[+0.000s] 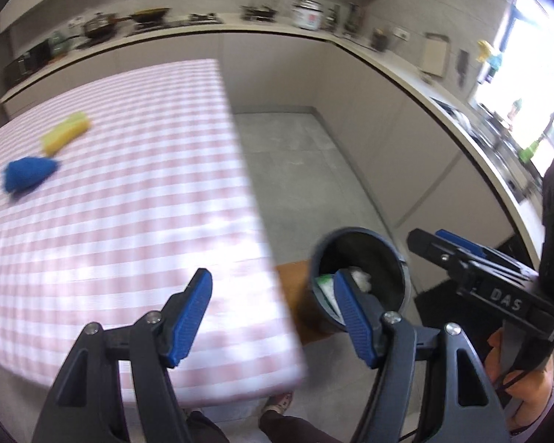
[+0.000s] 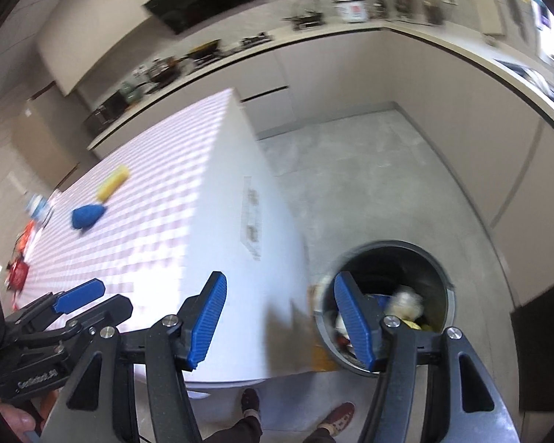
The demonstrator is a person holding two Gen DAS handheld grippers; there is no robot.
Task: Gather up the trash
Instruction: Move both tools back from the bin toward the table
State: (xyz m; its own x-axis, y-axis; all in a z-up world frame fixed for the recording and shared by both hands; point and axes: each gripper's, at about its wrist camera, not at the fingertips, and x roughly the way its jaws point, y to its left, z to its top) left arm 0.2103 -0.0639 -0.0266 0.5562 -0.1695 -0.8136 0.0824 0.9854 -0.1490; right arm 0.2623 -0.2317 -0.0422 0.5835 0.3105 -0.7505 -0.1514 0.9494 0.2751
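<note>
From the left wrist, we are holding the left hand-held gripper (image 1: 273,313) wide apart and empty over the counter (image 1: 129,221) edge. The bin (image 1: 362,277) on the floor is already holding white and green scraps, so part of the job looks done. A blue wad (image 1: 27,174) and a yellow piece (image 1: 66,132) are still lying on the counter.

From the right wrist, we are keeping the right hand-held gripper (image 2: 280,317) spread and empty near the bin (image 2: 384,302). Red bits (image 2: 18,269) are also waiting at the far side.

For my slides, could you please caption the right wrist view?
Open right gripper above a trash-filled bin beside the checkered table.
</note>
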